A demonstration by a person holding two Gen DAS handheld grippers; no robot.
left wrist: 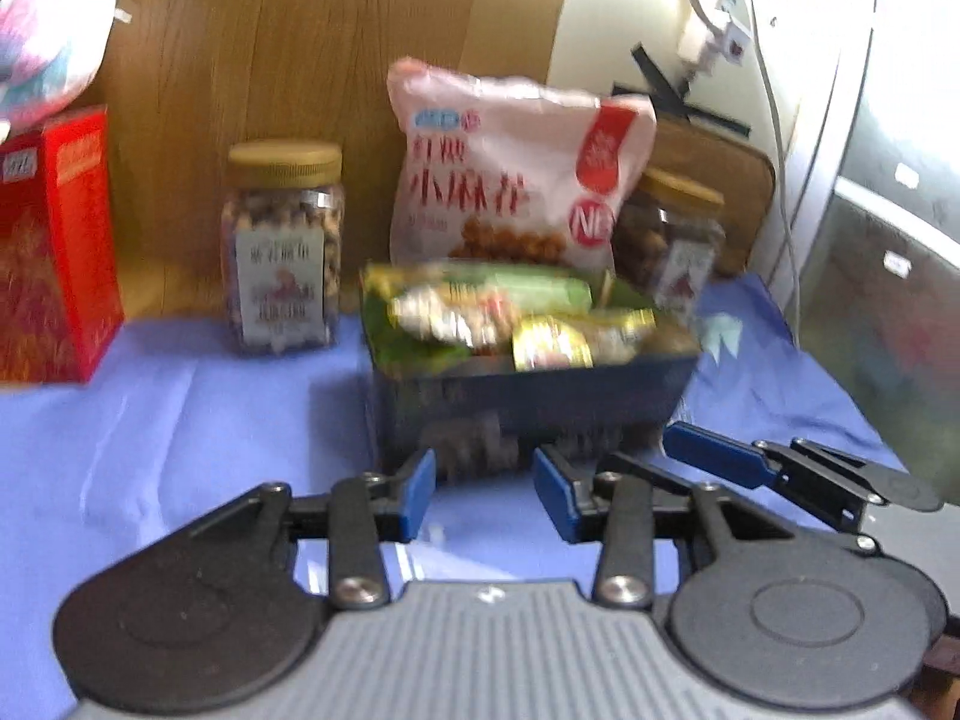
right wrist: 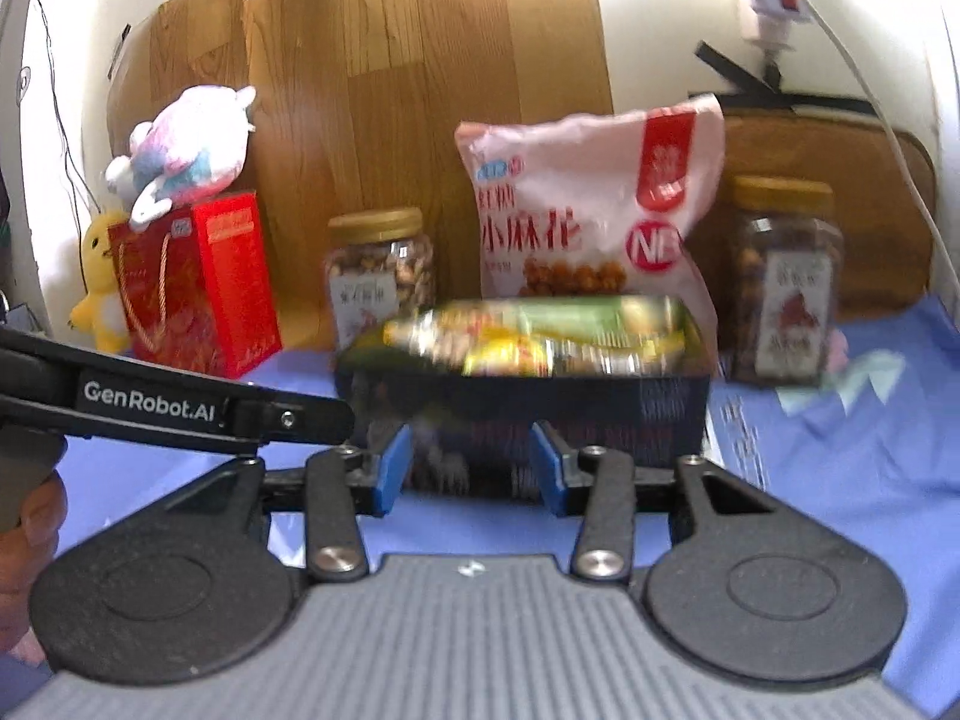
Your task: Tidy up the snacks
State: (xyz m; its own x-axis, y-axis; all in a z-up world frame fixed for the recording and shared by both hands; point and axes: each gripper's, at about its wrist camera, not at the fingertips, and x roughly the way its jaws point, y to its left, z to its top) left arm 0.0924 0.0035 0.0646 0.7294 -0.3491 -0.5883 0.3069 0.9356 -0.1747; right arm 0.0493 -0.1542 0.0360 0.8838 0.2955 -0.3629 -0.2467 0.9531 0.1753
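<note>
A dark basket [left wrist: 528, 396] [right wrist: 600, 402] holds several small wrapped snacks [left wrist: 498, 312] [right wrist: 528, 336] on the blue cloth. A pink snack bag [left wrist: 510, 174] [right wrist: 594, 204] stands behind it against the wood panel. A gold-lidded jar of nuts [left wrist: 282, 246] [right wrist: 381, 270] stands to its left, a second jar [left wrist: 672, 240] [right wrist: 786, 276] to its right. My left gripper [left wrist: 485, 489] is open and empty just before the basket's front wall. My right gripper [right wrist: 471, 465] is open and empty there too; it also shows in the left wrist view [left wrist: 714, 456].
A red gift box [left wrist: 54, 246] [right wrist: 198, 282] stands at the left with a pink plush toy [left wrist: 48, 42] [right wrist: 180, 150] on top and a yellow plush [right wrist: 102, 276] beside it. White cables [right wrist: 840, 30] hang at the right. The blue cloth [left wrist: 180, 420] covers the table.
</note>
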